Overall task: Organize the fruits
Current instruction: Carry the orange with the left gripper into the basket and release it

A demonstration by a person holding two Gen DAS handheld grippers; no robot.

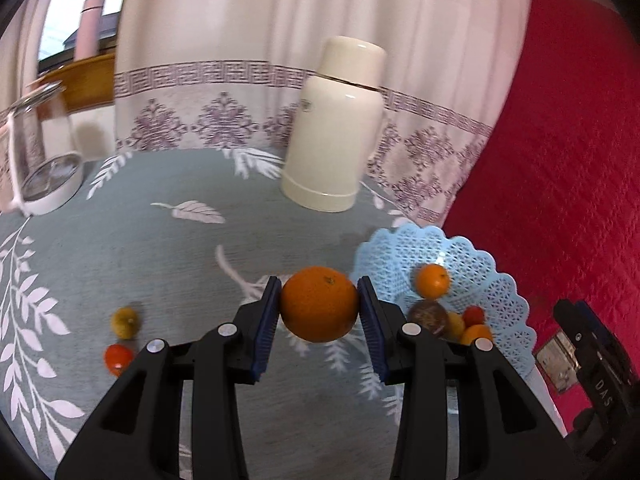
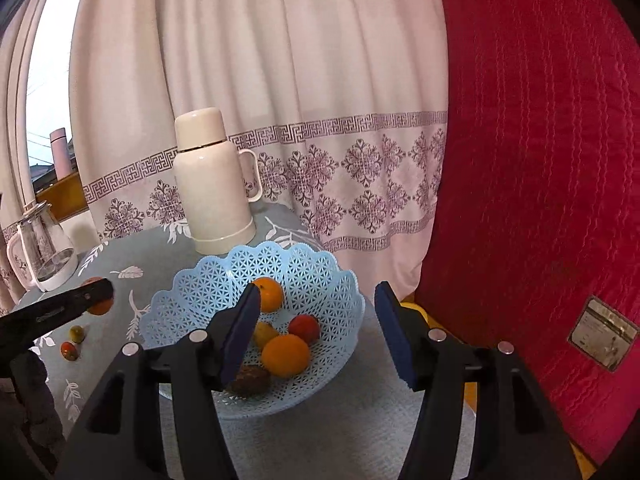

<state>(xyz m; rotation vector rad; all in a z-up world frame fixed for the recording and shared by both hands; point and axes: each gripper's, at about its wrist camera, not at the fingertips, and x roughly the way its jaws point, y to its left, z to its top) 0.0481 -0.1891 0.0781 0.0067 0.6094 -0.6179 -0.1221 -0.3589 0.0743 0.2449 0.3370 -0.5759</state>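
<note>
now left tongs (image 1: 319,307) pinch round orange (image 1: 319,303).

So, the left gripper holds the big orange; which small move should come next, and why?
Probably carry the large round orange, clamped in the left gripper, rightward over the light blue lattice plastic basket and release; other fruit already lies there.

Open tablecloth (image 1: 168,264) lies between the glass jug (image 1: 40,152) at far left and the cream flask (image 1: 336,128) behind. The blue basket (image 2: 320,280) blocks the right side, its rim close to the red cushion (image 2: 540,180). Two small fruits (image 1: 122,340) obstruct the near left.
</note>
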